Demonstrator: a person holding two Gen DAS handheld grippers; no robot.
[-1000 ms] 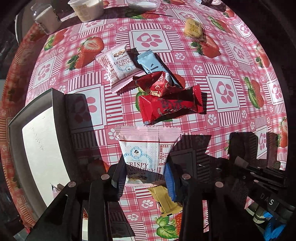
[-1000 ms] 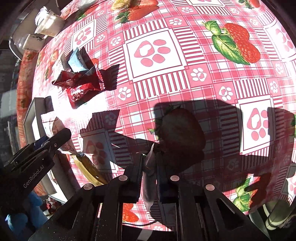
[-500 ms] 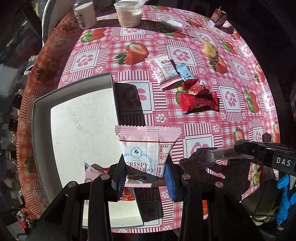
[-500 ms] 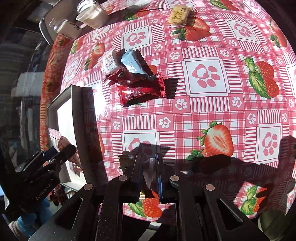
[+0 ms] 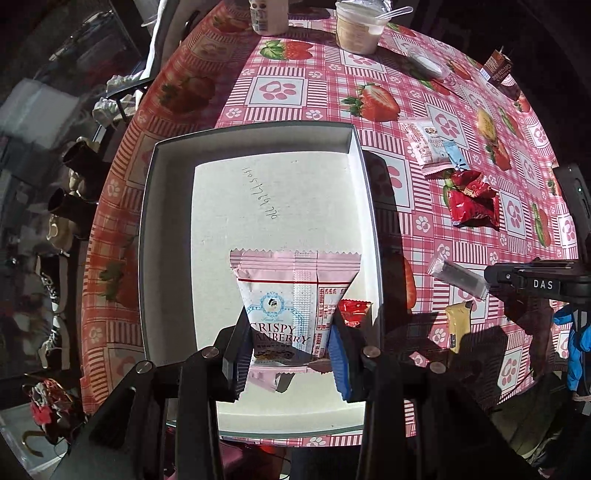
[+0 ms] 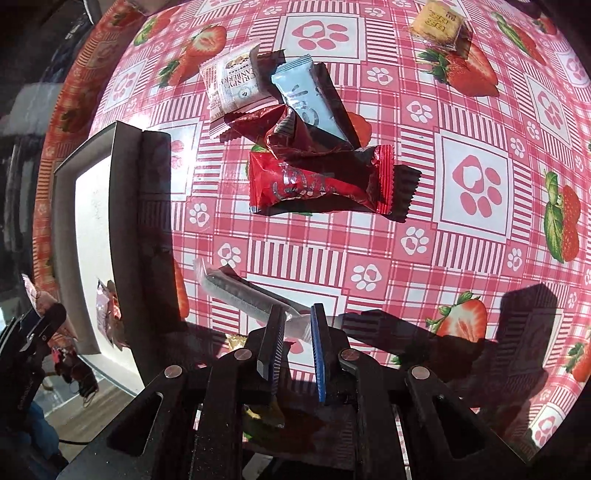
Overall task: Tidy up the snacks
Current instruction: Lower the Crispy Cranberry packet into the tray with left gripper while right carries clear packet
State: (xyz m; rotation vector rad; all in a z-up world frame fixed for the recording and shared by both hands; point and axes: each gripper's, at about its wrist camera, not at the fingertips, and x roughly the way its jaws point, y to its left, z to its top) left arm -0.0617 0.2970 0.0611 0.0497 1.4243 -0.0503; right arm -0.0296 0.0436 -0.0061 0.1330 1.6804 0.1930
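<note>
My left gripper (image 5: 290,343) is shut on a pink and white cranberry packet (image 5: 291,288), which hangs over the white floor of the open grey box (image 5: 147,229). A red snack (image 5: 354,312) lies in the box near its right wall. My right gripper (image 6: 297,317) is shut on a translucent grey stick packet (image 6: 240,291), held above the table just right of the box (image 6: 125,221). On the cloth lies a pile: a red packet (image 6: 317,181), a dark red one (image 6: 284,129), a blue one (image 6: 310,99) and a second cranberry packet (image 6: 232,85).
A yellow packet (image 5: 458,325) lies on the strawberry tablecloth near the right gripper (image 5: 535,284). A biscuit packet (image 6: 437,24) lies farther back. A cup (image 5: 360,27), a bottle (image 5: 264,14) and a brown carton (image 5: 496,68) stand at the far edge. The table edge runs close to the box's left side.
The left gripper carried the cranberry packet from above the cloth to above the box. The right gripper moved with its stick packet toward the box, and the pile now sits ahead of it.
</note>
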